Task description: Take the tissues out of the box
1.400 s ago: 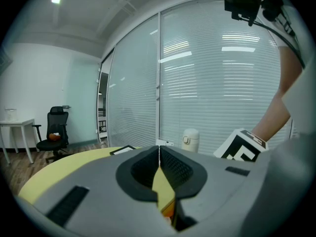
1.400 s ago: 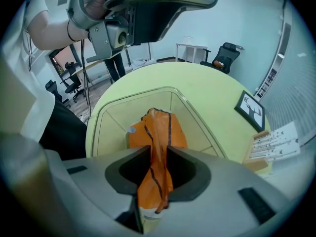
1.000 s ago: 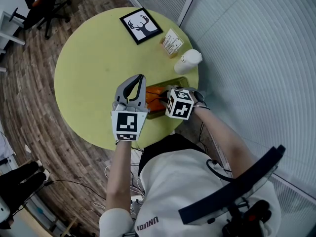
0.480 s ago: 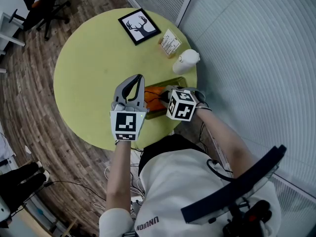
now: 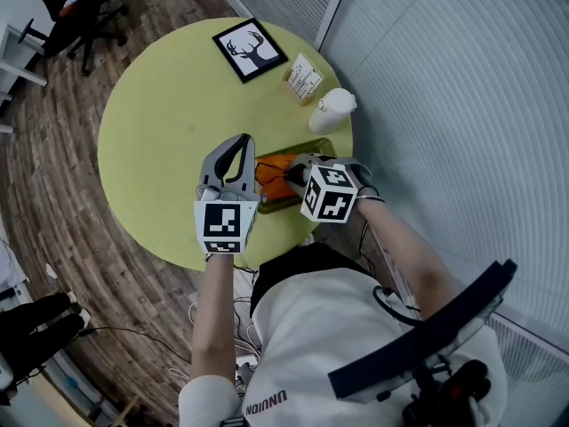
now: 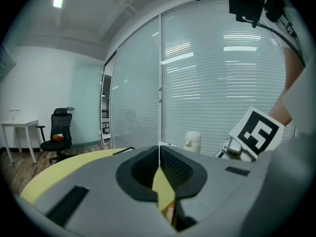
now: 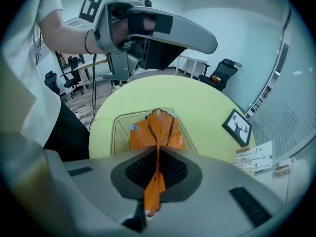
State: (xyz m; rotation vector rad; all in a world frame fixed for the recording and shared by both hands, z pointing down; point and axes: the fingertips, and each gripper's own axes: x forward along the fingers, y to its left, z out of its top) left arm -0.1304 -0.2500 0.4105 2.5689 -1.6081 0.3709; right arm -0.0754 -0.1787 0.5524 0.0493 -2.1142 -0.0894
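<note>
A clear plastic box (image 5: pixel 313 149) (image 7: pixel 116 131) sits on the round yellow table (image 5: pixel 169 105) near its edge in front of me. An orange tissue pack (image 5: pixel 274 173) (image 7: pixel 157 130) rises out of the box. My right gripper (image 5: pixel 292 173) (image 7: pixel 158 154) is shut on the pack's top, and a strip of orange wrapper runs between its pads. My left gripper (image 5: pixel 242 146) (image 6: pixel 159 153) lies low just left of the box, its jaws shut on nothing. The right gripper's marker cube (image 6: pixel 256 132) shows in the left gripper view.
Across the table stand a framed deer picture (image 5: pixel 250 47) (image 7: pixel 236 126), a small printed card box (image 5: pixel 304 76) and a white bottle (image 5: pixel 332 111) (image 6: pixel 192 141). A glass wall with blinds runs close behind them. Office chairs (image 5: pixel 76 7) stand on the wood floor.
The right gripper has lifted a little with the orange pack in its jaws. The left gripper has stayed where it was.
</note>
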